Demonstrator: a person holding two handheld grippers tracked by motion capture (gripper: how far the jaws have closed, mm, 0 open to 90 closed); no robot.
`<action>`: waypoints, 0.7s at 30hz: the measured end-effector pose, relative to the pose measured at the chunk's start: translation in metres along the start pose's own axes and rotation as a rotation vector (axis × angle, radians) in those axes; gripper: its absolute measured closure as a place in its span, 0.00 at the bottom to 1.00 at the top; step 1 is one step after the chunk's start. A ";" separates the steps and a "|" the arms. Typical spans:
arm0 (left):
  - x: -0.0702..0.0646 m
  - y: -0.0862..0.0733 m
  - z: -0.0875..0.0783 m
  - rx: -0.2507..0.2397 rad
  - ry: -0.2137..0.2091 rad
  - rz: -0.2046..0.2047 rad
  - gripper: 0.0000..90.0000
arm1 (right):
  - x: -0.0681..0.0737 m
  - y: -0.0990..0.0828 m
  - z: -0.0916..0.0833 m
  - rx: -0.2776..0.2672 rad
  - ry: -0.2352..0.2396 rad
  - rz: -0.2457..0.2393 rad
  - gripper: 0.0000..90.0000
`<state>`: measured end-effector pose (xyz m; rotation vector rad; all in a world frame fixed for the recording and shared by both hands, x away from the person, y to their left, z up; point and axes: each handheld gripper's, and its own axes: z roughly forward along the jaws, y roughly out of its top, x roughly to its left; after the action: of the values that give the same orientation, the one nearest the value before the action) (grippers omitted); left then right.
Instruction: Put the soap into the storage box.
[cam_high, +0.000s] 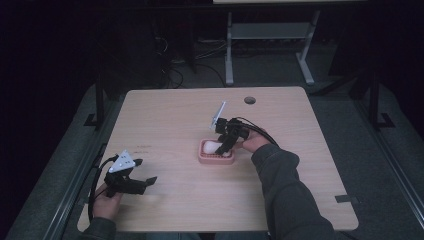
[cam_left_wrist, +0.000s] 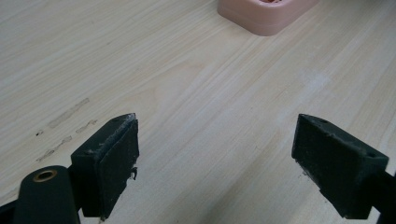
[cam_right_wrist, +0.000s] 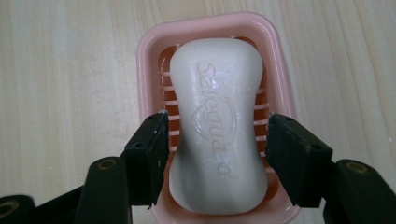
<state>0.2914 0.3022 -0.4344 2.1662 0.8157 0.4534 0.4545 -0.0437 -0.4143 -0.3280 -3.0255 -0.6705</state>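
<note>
here the right gripper (cam_right_wrist: 217, 140), jaws parted and clear of the soap (cam_right_wrist: 218, 126) lying in the pink dish (cam_right_wrist: 149, 51) mid-desk, could snag the dish rim and tip it when lifting

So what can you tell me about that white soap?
The soap is a creamy white bar, rounded at both ends and pinched in at the middle, with raised letters pressed into its top. It looks smooth and a bit shiny. It lies flat in the pink dish, resting on the slats. The right gripper has one black jaw on each side of its waist, with slim gaps, so nothing squeezes it.
</note>
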 end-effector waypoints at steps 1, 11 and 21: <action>0.000 0.000 0.000 0.000 0.000 0.000 0.16 | 0.000 0.000 -0.001 -0.001 -0.003 -0.001 0.43; -0.001 0.000 0.001 -0.019 -0.001 -0.018 0.16 | 0.001 -0.001 -0.008 -0.017 -0.015 0.007 0.42; -0.001 0.000 0.001 -0.017 -0.001 -0.012 0.16 | 0.002 -0.004 -0.015 -0.029 -0.023 0.023 0.41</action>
<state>0.2911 0.3006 -0.4348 2.1447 0.8216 0.4511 0.4518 -0.0532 -0.4026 -0.3739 -3.0310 -0.7153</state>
